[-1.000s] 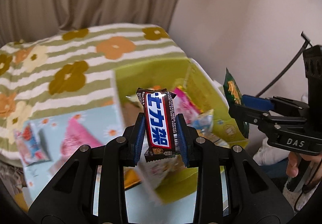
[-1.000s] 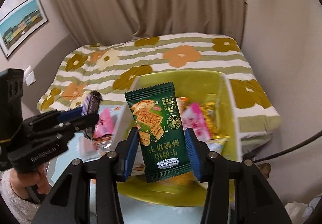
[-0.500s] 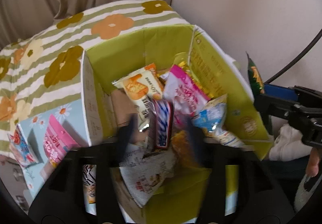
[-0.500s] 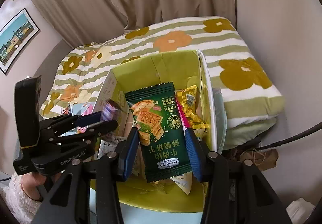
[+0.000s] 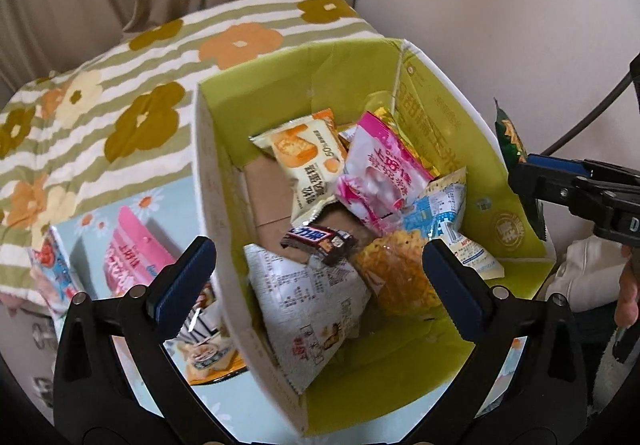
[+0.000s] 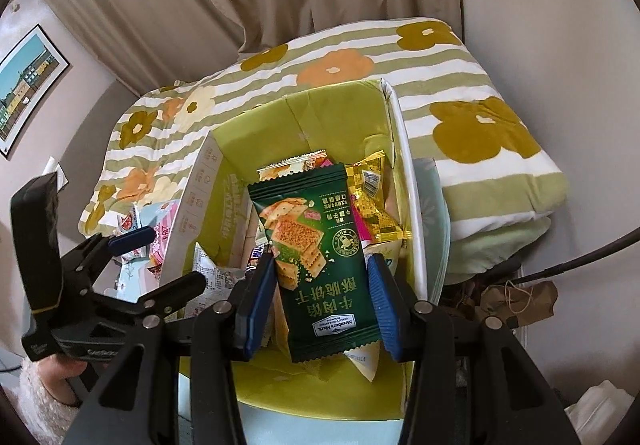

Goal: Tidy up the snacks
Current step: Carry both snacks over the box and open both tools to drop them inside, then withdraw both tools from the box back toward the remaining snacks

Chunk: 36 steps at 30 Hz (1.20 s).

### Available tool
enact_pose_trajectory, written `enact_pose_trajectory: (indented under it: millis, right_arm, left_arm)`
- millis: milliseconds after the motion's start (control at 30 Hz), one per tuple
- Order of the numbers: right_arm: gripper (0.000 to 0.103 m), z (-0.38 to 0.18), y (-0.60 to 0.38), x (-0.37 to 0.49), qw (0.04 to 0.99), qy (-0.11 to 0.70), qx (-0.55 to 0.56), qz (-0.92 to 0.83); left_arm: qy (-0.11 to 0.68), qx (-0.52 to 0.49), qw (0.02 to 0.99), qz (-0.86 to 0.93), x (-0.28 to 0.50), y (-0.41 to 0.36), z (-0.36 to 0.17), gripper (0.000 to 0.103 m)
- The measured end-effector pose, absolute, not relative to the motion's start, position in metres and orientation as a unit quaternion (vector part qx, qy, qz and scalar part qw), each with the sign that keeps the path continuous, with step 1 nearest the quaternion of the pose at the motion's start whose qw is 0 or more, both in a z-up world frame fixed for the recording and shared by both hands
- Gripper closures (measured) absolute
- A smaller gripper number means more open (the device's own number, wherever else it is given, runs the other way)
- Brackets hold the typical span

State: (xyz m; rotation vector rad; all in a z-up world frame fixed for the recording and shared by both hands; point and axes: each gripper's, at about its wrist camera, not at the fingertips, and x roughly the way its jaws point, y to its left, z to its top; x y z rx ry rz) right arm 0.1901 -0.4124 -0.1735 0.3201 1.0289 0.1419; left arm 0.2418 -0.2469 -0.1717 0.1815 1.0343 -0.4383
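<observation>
My left gripper (image 5: 318, 277) is open and empty above the green cardboard box (image 5: 436, 97). A brown chocolate bar (image 5: 318, 239) lies in the box among several snack packets, below the open jaws. My right gripper (image 6: 322, 289) is shut on a dark green cracker packet (image 6: 316, 257) and holds it over the same box (image 6: 396, 133). The right gripper also shows at the right edge of the left wrist view (image 5: 532, 169). The left gripper shows at the left of the right wrist view (image 6: 156, 257).
The box stands on a light blue table (image 5: 132, 205) next to a bed with a striped flower blanket (image 6: 460, 65). A pink packet (image 5: 128, 253) and other snacks (image 5: 52, 273) lie on the table left of the box. A wall is to the right.
My left gripper opened and the chocolate bar dropped into the box. Both grippers moved forward over the box. The right gripper still holds the green packet.
</observation>
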Motion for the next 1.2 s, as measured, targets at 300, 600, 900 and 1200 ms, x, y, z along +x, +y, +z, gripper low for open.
enact_pose_trajectory:
  millis: [300, 600, 900, 1200]
  right_arm:
    - [0.004, -0.175, -0.415, 0.186, 0.871, 0.459, 0.17, 0.047]
    - [0.0, -0.158, -0.391, 0.169, 0.881, 0.453, 0.098, 0.097]
    - [0.0, -0.133, -0.357, 0.158, 0.898, 0.414, 0.053, 0.14]
    - [0.0, -0.108, -0.315, 0.159, 0.915, 0.384, 0.018, 0.124]
  left_arm:
    - [0.458, 0.082, 0.864, -0.193, 0.229, -0.23, -0.152, 0.001]
    - [0.443, 0.069, 0.877, -0.175, 0.204, -0.211, -0.14, 0.001]
    - [0.423, 0.044, 0.896, -0.129, 0.178, -0.174, -0.121, 0.0]
    - [0.403, 0.015, 0.912, -0.071, 0.175, -0.099, -0.102, 0.0]
